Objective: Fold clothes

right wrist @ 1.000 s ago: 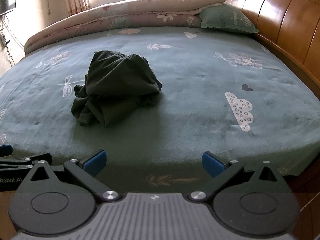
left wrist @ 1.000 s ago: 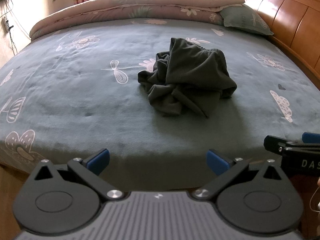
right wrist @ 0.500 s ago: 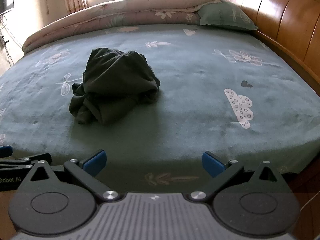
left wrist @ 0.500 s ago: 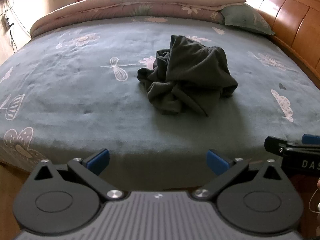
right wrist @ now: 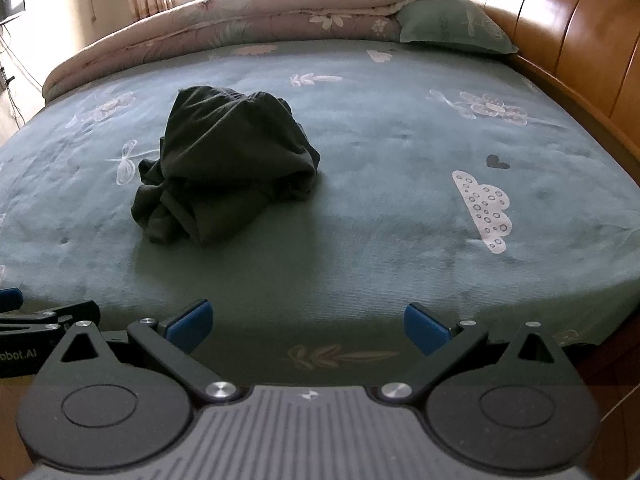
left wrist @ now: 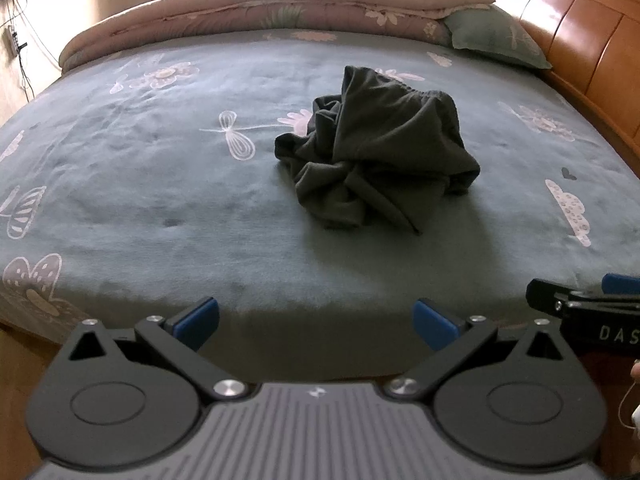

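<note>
A dark grey-green garment (left wrist: 376, 152) lies crumpled in a heap in the middle of the teal bedspread (left wrist: 140, 184); it also shows in the right wrist view (right wrist: 224, 168). My left gripper (left wrist: 316, 322) is open and empty, hovering at the near edge of the bed, well short of the heap. My right gripper (right wrist: 306, 324) is open and empty too, beside the left one, with the heap ahead and to its left. Each gripper's side shows at the edge of the other's view.
A rolled floral quilt (left wrist: 280, 4) lies across the far end of the bed, with a green pillow (right wrist: 452, 24) at its right. A wooden headboard (right wrist: 580, 40) runs along the right side. The bed's front edge (right wrist: 340, 352) is just under both grippers.
Both grippers have edged slightly forward and up toward the bed; the heap sits a little lower in both views. The garment has not moved.
</note>
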`<state>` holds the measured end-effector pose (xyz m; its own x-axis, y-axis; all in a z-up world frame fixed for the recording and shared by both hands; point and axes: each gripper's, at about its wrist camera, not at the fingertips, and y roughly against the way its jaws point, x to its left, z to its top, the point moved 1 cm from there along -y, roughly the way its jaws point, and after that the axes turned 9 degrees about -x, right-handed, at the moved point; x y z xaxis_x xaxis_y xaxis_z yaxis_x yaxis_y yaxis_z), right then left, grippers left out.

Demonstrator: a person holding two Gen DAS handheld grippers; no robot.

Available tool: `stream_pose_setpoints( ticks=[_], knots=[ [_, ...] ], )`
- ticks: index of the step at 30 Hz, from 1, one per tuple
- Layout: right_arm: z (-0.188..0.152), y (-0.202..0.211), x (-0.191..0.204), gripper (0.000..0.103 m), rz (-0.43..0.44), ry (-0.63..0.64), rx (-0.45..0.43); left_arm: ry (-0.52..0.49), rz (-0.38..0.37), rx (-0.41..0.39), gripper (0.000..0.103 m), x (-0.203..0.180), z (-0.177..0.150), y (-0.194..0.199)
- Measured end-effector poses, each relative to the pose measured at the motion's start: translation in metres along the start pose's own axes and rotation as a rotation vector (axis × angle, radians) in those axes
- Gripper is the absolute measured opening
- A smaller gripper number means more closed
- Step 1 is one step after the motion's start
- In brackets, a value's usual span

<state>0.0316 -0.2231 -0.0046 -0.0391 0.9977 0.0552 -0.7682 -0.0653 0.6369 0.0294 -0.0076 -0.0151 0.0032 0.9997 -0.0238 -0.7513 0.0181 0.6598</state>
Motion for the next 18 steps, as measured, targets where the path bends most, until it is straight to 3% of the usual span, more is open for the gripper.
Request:
stream_pose_setpoints(
  ticks=[10,18],
  knots=[
    [0.005,-0.024,-0.001,0.103,-0.005,0.006,0.023,0.008,0.003,0.020,0.102,0.001,0.007,-0.022],
    [0.019,-0.066,-0.002,0.103,-0.014,0.018,0.049,0.016,0.009,0.043,0.102,0.005,0.025,-0.066]
  ],
)
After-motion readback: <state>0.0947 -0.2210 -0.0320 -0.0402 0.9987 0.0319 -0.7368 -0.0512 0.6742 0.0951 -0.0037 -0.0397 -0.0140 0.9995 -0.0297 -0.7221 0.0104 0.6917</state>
